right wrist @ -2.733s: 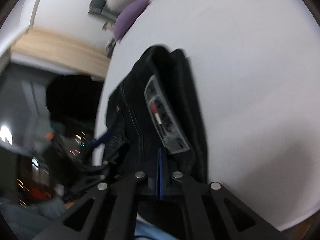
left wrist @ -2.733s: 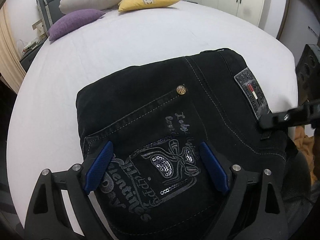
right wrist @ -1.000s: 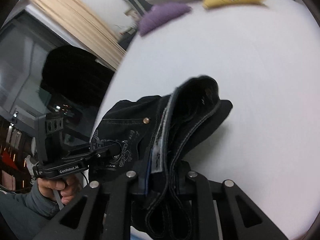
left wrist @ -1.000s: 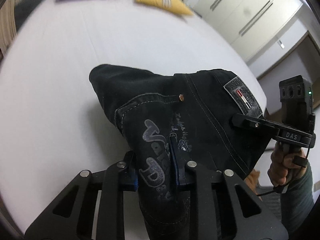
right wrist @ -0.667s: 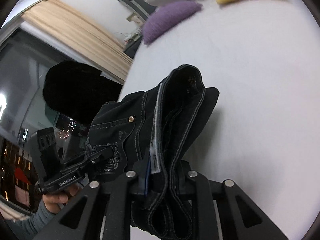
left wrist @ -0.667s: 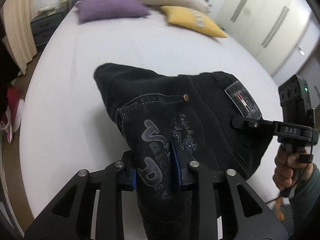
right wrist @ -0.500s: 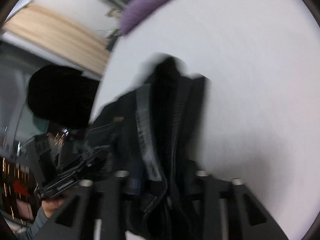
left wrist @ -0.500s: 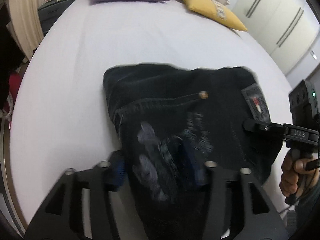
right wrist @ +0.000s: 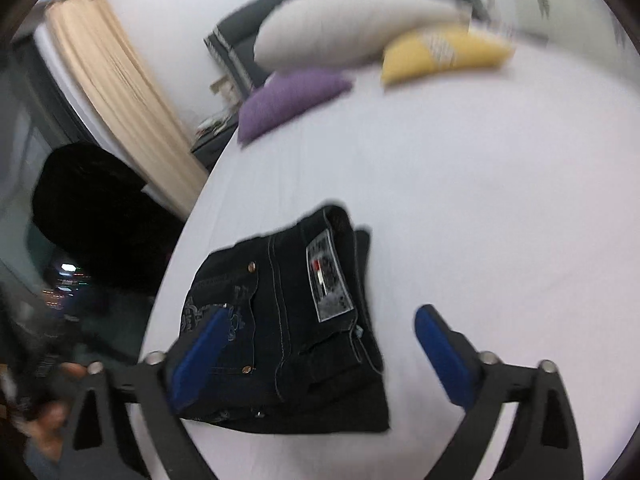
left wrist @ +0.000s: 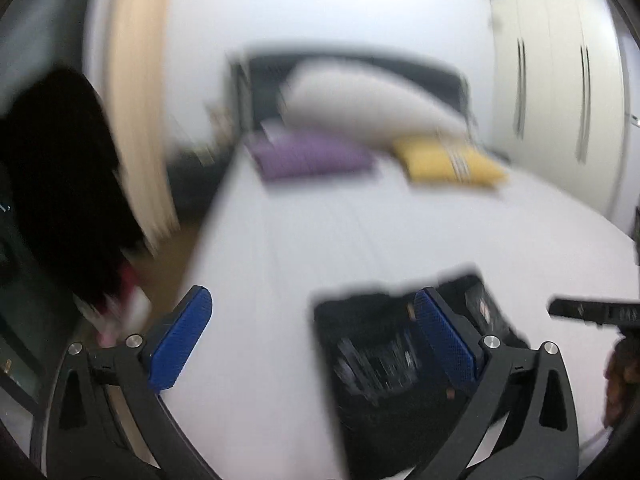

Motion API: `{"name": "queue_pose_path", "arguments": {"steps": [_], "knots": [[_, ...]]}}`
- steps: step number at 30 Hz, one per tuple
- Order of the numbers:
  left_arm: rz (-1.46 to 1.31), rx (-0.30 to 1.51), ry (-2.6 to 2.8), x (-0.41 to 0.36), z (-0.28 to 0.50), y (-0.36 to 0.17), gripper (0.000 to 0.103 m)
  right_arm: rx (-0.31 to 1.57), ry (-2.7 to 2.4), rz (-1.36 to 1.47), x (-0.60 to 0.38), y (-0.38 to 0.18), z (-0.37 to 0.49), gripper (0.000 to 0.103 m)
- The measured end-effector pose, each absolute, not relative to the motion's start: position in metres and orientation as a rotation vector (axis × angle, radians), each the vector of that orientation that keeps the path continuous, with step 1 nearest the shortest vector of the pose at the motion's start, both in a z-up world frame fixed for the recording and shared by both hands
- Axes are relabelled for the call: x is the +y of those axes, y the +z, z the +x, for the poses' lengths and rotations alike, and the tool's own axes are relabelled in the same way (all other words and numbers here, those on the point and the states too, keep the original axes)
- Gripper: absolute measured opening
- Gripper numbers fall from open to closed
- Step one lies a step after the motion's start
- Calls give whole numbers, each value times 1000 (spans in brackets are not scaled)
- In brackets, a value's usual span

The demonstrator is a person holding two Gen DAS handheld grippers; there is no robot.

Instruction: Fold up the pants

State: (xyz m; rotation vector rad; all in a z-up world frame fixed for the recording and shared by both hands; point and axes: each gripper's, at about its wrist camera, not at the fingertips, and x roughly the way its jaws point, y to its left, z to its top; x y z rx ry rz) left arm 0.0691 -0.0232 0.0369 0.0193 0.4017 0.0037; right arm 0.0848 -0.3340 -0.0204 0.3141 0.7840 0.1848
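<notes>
The black pants lie folded into a compact stack on the white bed, near its front left edge, with a grey waist label facing up. My right gripper is open and empty, raised above the stack. My left gripper is open and empty too; the pants show blurred under its right finger. The other gripper's tip pokes in at the right of the left wrist view.
A purple pillow, a yellow pillow and a large white pillow sit at the head of the bed. A beige curtain hangs left. White wardrobe doors stand at the right.
Both grippers have let go of the pants, opened wide and pulled back and up. The folded pants now rest on the bed.
</notes>
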Motion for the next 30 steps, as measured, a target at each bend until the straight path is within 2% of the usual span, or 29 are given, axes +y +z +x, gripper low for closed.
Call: {"name": "queue_pose_path", "arguments": {"steps": [2,6,12,21,30], "knots": [[56,295,49,-25,28,63,103,711,163,252,-327,6,62,101],[105,232,97,-30,-22,104,103,577,88,178,-315,56,15,103],[120,273,42,-22,-79,150,103,428,-21,70,-289,119,-45,103],[25,426,1,-1,-118,169,103,533,-81,1,-253,126,-88,103],[19,538,30,-4,-124,129,103,629,-118,-28,-238,100,-99,103]]}}
